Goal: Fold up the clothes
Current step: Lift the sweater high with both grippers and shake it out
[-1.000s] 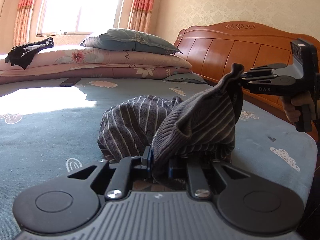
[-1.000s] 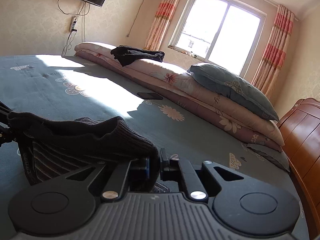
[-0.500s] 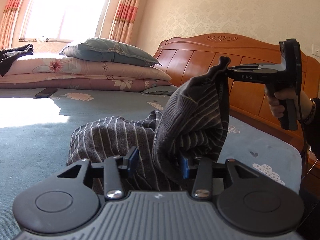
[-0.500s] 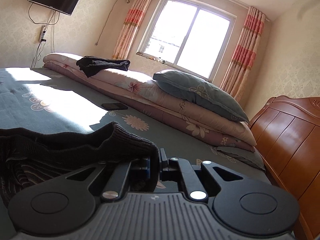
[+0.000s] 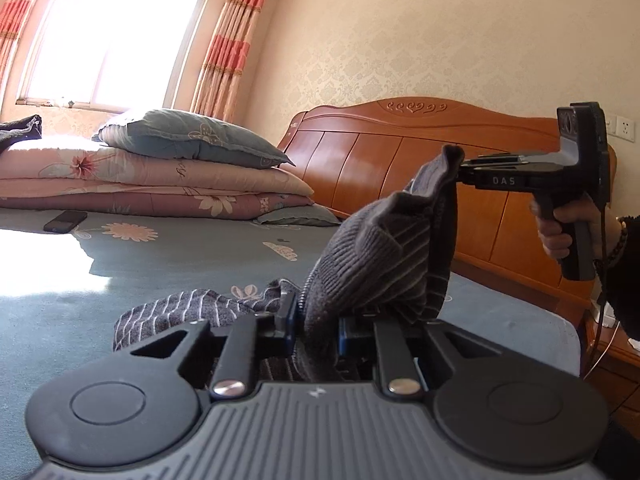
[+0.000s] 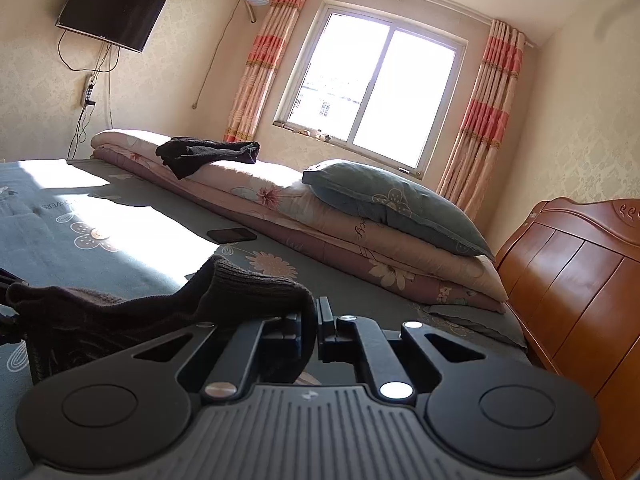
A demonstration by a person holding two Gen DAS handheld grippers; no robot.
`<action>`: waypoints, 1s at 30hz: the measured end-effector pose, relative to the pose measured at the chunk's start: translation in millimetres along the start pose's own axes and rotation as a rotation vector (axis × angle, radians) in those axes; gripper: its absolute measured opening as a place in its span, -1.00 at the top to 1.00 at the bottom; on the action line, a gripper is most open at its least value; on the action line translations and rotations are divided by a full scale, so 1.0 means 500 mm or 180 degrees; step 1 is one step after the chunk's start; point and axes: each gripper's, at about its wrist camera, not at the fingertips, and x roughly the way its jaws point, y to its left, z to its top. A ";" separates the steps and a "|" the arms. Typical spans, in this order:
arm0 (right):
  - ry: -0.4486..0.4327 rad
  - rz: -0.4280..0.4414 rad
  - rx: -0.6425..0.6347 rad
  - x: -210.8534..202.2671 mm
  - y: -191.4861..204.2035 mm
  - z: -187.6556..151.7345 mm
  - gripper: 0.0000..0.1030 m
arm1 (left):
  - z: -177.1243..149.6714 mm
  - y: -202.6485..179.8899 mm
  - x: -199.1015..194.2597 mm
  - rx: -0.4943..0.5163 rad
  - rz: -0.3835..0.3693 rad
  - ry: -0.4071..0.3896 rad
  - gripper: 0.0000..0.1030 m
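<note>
Sweater (image 5: 372, 264): grey, striped knit, stretched between both claws above the bed (image 5: 168, 264). Left claw (image 5: 316, 322): closing, knit pinched between its pads. Right claw (image 6: 316, 330): shut on a dark fold. Beyond: pillow (image 6: 392, 200), quilts (image 5: 160, 176), phone (image 6: 231, 235), headboard (image 5: 384, 160).

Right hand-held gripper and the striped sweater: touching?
Touching. Left wrist view shows the right hand-held gripper pinching the striped sweater at its raised edge, no gap.

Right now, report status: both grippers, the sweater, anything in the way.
Left gripper closing on striped sweater. Right gripper shut on its edge, lifted off the bed. Phone far off, not in the way.
</note>
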 end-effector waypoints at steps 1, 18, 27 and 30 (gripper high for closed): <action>0.0063 0.0056 0.0007 0.008 0.002 -0.009 0.84 | 0.003 0.002 -0.008 0.0007 0.0044 0.0018 0.84; 0.0727 0.0904 0.0284 0.135 0.065 -0.214 -0.23 | 0.027 0.062 -0.035 -0.0095 0.0375 0.0254 0.85; 0.0465 0.0437 -0.0760 0.112 0.161 -0.226 0.68 | 0.043 0.052 -0.024 0.0061 0.0788 0.0512 0.84; 0.0467 0.0449 -0.0762 0.086 0.156 -0.192 0.68 | 0.058 0.033 -0.021 0.0289 0.1043 0.0754 0.84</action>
